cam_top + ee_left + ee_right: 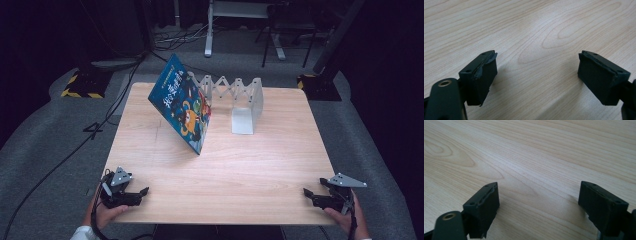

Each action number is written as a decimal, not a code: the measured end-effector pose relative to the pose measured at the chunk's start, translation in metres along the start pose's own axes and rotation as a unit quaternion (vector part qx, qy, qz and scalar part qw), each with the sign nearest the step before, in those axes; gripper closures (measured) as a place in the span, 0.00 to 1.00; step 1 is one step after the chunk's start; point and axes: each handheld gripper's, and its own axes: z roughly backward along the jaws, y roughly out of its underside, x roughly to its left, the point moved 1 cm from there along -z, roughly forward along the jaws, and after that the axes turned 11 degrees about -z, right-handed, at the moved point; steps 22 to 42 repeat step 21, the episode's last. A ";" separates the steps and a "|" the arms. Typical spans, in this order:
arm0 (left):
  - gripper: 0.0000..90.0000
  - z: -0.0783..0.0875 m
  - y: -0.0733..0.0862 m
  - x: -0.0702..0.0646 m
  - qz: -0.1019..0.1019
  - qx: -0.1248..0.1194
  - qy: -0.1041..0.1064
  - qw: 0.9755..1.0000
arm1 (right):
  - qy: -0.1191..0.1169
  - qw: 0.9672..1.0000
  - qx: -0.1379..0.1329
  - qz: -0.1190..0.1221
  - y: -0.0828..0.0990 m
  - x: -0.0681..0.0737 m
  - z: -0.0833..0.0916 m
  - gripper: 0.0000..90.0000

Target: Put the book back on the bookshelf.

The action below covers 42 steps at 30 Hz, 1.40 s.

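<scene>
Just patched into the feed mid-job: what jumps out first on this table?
The blue picture book stands out first: it is tilted, leaning on the left end of a white accordion book rack at the far middle of the wooden table. Nearer, the left gripper and right gripper sit at the near corners, both with jaws open and holding nothing.

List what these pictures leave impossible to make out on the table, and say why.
- Book, high view: cover title too small to read.
- Bookend rack, high view: its left end is hidden behind the book.
- Left gripper and right gripper, high view: the fingers are too small and dark to make out.
</scene>
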 end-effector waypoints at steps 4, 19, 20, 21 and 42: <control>0.18 0.000 0.000 0.000 0.000 0.000 -0.001 1.000 | 0.002 1.000 -0.001 -0.005 0.000 0.000 0.000 0.20; 0.18 0.000 0.000 0.000 0.000 -0.002 -0.002 1.000 | 0.003 1.000 -0.001 -0.005 0.000 0.000 0.000 0.20; 0.18 -0.001 0.000 0.000 0.001 -0.002 -0.003 1.000 | 0.004 1.000 -0.001 -0.005 0.000 0.000 0.000 0.20; 0.18 -0.001 0.000 0.000 0.001 -0.002 -0.003 1.000 | 0.003 1.000 -0.001 -0.005 0.000 0.000 0.000 0.20; 0.18 -0.001 0.000 0.000 0.001 -0.002 -0.003 1.000 | 0.003 1.000 -0.001 -0.005 0.000 0.000 0.000 0.20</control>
